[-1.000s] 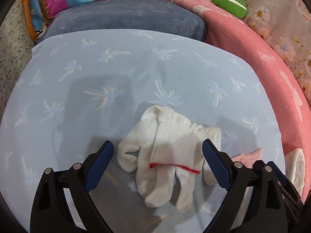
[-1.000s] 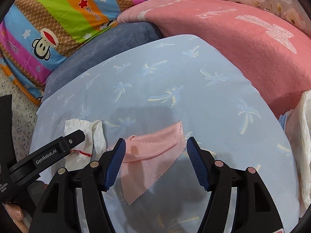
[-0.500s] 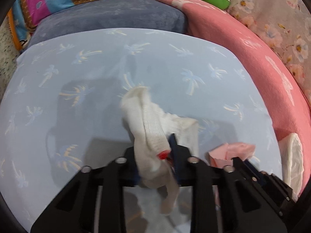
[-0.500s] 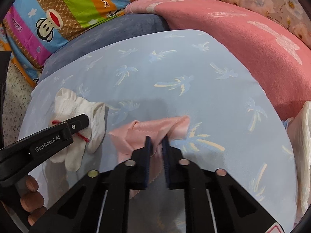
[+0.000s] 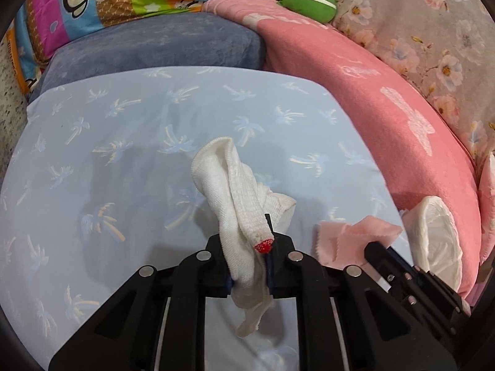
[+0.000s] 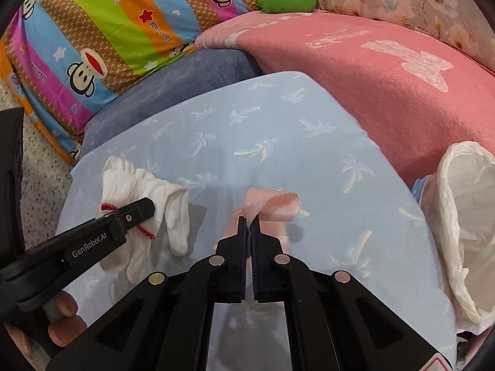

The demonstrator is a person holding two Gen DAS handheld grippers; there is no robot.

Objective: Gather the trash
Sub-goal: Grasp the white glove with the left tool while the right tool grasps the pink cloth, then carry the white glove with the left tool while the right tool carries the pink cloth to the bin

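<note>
A white knit glove (image 5: 229,185) with a red-trimmed cuff hangs lifted off the pale blue palm-print sheet (image 5: 92,154). My left gripper (image 5: 250,247) is pinching its cuff, the jaws still closing on it. From the right wrist, the same glove (image 6: 136,182) dangles from the left gripper (image 6: 145,207) at the left. My right gripper (image 6: 249,225) is shut on a crumpled pink cloth (image 6: 275,204), raised above the sheet. That cloth (image 5: 346,238) also appears low right in the left wrist view.
A white plastic bag (image 6: 464,216) lies open at the sheet's right edge. A pink blanket (image 6: 386,71) runs along the right, with a grey-blue cushion (image 5: 154,49) and a striped monkey quilt (image 6: 92,31) behind. A person's fingers (image 6: 65,306) hold the left gripper.
Both grippers went from wide open over the flat glove and pink cloth to shut on them. Each has since lifted its piece off the sheet.
</note>
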